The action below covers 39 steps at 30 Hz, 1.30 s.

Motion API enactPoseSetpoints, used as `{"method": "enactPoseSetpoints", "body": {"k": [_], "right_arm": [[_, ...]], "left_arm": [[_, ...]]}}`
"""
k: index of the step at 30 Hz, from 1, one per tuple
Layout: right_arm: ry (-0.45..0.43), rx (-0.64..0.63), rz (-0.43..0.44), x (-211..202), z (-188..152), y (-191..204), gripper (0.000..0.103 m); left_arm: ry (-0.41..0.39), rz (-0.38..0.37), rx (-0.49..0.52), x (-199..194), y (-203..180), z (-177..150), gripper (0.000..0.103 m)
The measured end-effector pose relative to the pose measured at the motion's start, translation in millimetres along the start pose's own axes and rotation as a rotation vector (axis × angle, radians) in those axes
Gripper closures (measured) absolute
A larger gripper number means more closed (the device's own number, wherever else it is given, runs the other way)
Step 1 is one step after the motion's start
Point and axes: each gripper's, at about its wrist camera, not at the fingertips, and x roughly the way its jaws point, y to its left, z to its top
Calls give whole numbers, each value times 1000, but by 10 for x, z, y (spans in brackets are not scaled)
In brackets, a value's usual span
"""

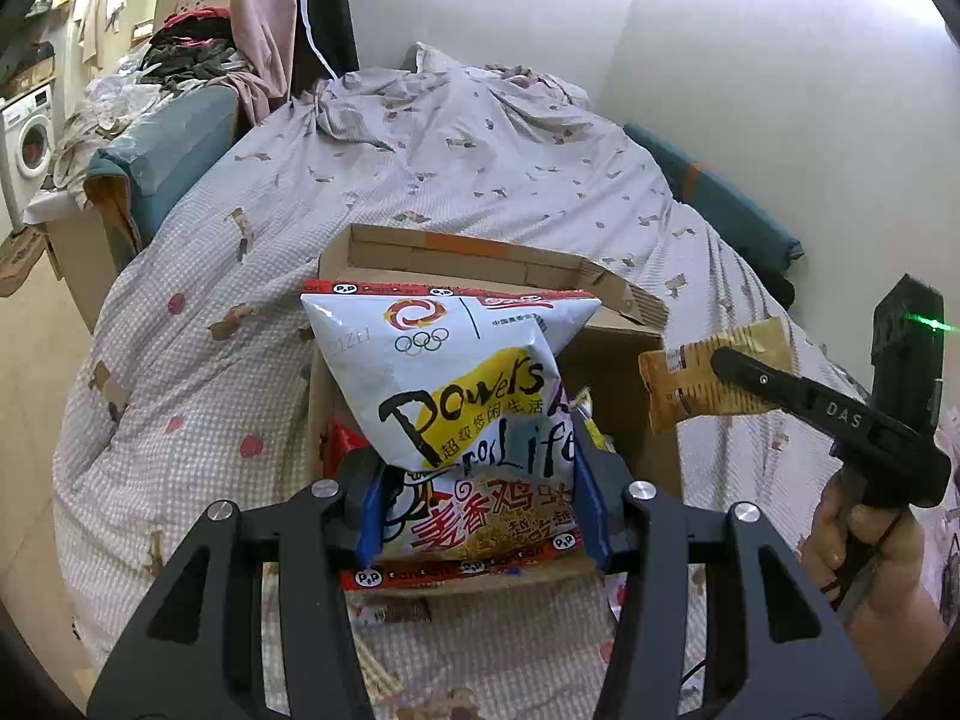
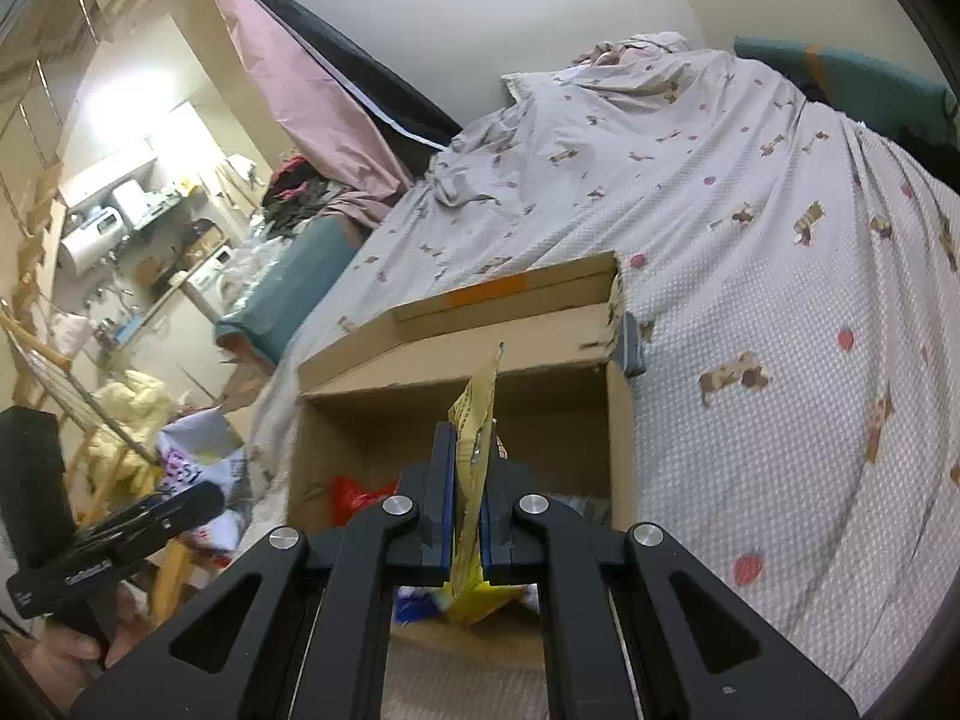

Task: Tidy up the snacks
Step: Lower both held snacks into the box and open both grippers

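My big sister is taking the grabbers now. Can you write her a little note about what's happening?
Left hand-held gripper: shut on the white chip bag, held above the cardboard box.
Right hand-held gripper: shut on a flat yellow-brown snack packet, at the box's open top.
Done: a red packet already lies inside the box.
Left: lower both snacks in and let go.

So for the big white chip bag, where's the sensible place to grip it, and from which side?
The lower sealed end, from below, probably as the left gripper has it: the white chip bag stands upright over the cardboard box, its puffy middle would likely slip or crush, while the bottom seam is flatter and firmer.
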Motion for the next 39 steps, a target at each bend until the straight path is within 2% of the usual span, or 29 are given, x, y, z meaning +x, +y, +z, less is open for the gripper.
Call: {"method": "enactPoseSetpoints", "body": {"k": [6,12,15,21,24,29,30,31,32,33,34,36,39], "right_arm": [[18,-31,-36,275,22,-18,97],[73,-32,-61,493,-81,-28,97],[88,-30,-75,574,-95,-36,97],[99,-63,-132,631,-119,1,97],[96,-90,-166,640,-127,31,97],[131,-62,-144,698,-149,-17,96],[144,-43,-122,715,-154,-40,95],[151,-15,-85,722,-154,-67,92],[153,6,-61,719,-152,-87,92],[155,30,-33,714,-146,-109,92],[158,52,-3,709,-137,-129,91],[157,65,14,688,-127,-130,84],[133,83,29,619,-104,-157,50]], "left_arm": [[1,-33,-3,361,128,-44,57],[-18,-74,-29,466,242,-29,57],[2,-81,-62,535,275,-24,56],[32,-56,-43,618,276,-64,55],[57,-50,-67,678,312,-79,55],[79,-36,-67,732,325,-74,54],[88,-26,-72,751,338,-78,49],[98,-22,-81,767,357,-80,34],[104,-22,-100,776,386,-83,23],[101,-16,-129,771,423,-87,6],[89,-17,-154,751,454,-86,1],[74,-46,-186,710,491,-64,1],[37,-46,-207,628,540,-13,1]]}}
